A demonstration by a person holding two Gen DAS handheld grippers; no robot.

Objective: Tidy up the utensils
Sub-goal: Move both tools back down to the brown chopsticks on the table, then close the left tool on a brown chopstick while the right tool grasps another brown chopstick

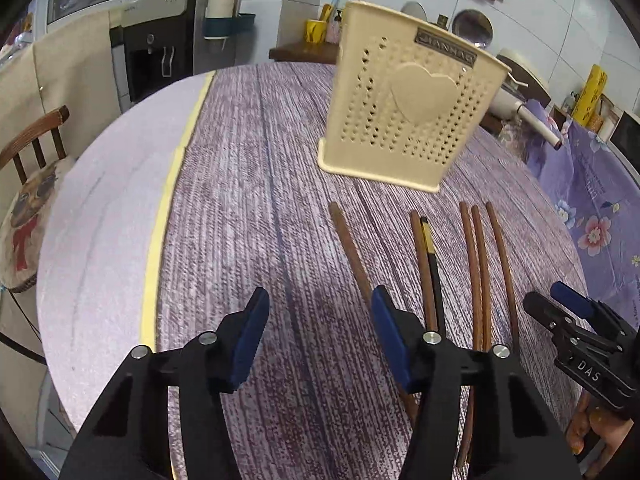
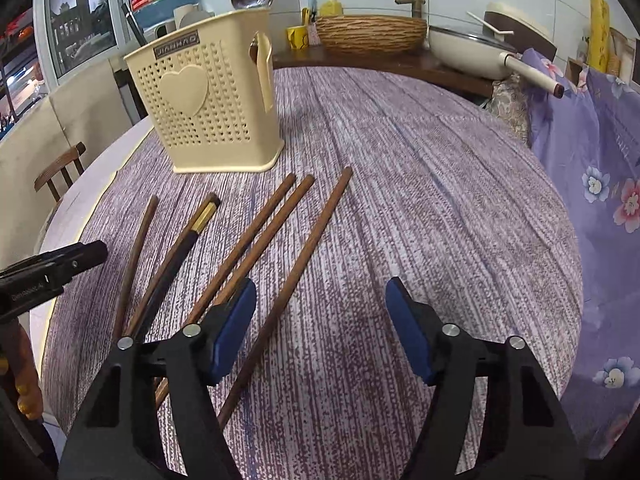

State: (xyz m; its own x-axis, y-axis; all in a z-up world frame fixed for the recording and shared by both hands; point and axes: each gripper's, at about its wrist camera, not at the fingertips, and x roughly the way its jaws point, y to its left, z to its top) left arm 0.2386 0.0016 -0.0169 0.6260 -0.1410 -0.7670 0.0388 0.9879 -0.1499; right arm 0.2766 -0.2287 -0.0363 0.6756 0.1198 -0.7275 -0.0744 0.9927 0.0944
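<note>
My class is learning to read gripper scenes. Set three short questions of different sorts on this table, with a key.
1. True or false: a chopstick is already in the holder.
2. How many chopsticks lie on the table?
3. The black chopstick with the gold band lies: A) leftmost, B) beside the second from left, C) rightmost.

Key: 1 false, by what shows; 2 six; 3 B. The left gripper and right gripper are open, holding nothing.

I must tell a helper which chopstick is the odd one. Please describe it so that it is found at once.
On the purple table, before the cream holder, chopsticks lie in a row. Second from the left is the dark chopstick; only it has a gold band, the others are plain brown wood.
</note>
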